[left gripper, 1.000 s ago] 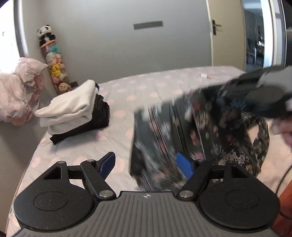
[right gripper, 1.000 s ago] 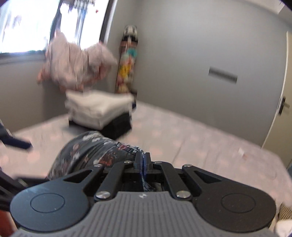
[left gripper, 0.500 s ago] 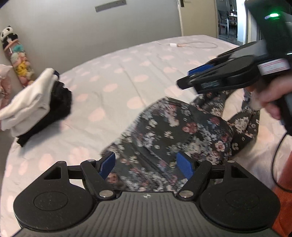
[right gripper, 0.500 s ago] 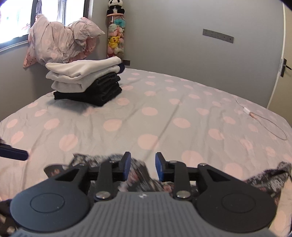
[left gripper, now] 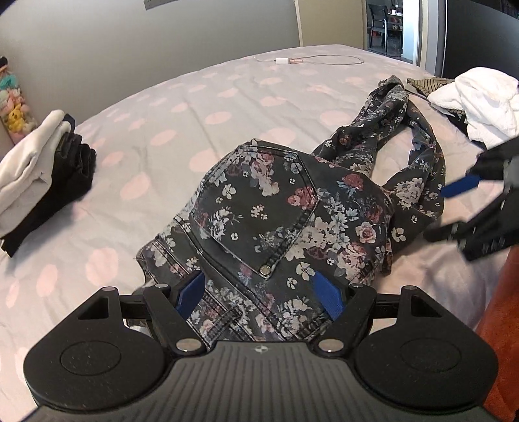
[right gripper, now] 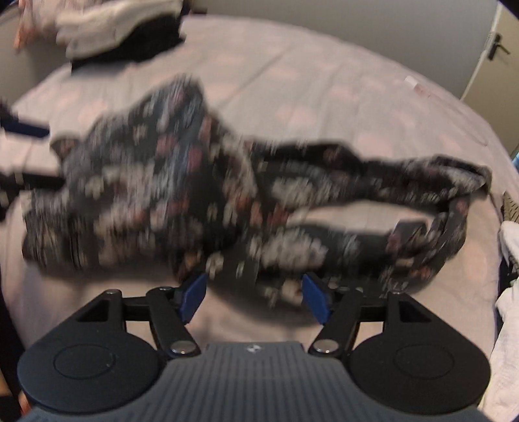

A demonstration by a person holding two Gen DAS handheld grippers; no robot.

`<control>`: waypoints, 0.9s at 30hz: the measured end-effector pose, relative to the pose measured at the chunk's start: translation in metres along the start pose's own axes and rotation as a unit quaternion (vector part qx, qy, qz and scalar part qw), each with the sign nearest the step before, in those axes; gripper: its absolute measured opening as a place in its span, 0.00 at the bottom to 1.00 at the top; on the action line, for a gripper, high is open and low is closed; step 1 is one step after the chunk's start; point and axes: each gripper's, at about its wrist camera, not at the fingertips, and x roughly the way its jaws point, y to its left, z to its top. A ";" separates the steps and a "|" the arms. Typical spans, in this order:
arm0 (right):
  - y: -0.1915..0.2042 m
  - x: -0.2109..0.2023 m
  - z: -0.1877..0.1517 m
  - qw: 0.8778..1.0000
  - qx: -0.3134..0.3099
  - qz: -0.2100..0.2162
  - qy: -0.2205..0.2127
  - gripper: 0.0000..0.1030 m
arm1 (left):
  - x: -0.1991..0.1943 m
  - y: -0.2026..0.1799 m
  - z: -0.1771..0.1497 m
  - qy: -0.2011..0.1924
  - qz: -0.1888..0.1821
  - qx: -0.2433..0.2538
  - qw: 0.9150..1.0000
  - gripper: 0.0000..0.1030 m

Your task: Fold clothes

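Matt, denim-like floral trousers [left gripper: 279, 207] with stitched seams and a shiny metal rivet [left gripper: 266, 268]. Soft, faintly creased cotton-looking bed sheet [left gripper: 207, 97]. Matt black plastic tool [left gripper: 259, 295], blue matt pads [left gripper: 327, 293], glossy metal screws [left gripper: 186, 344].

text: none readable | labels: none | brands: none | numbers: none

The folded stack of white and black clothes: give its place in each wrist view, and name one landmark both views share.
Left wrist view: the folded stack lies at the left edge, on the bed, left of the floral trousers.
Right wrist view: the stack is at the top left, blurred, beyond the trousers.
Shared landmark: the floral trousers, centre of both.
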 end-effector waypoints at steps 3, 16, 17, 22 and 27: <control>0.009 0.009 0.004 1.000 -0.021 -0.002 0.013 0.67 | -0.005 -0.002 -0.001 -0.002 0.004 0.001 1.000 0.85; 0.018 -0.011 0.030 0.995 -0.023 -0.011 -0.099 0.00 | -0.022 0.005 -0.004 0.008 0.022 -0.014 1.000 0.85; 0.017 -0.017 0.035 0.993 -0.027 -0.018 -0.113 0.00 | -0.022 0.006 -0.003 0.009 0.023 -0.015 1.000 0.85; 0.012 -0.037 0.059 0.989 -0.045 -0.022 -0.137 0.00 | -0.027 0.015 -0.007 0.007 0.029 -0.021 0.999 0.85; 0.010 -0.036 0.062 0.992 -0.065 -0.011 -0.104 0.03 | -0.027 0.026 -0.009 0.009 0.035 -0.021 0.999 0.85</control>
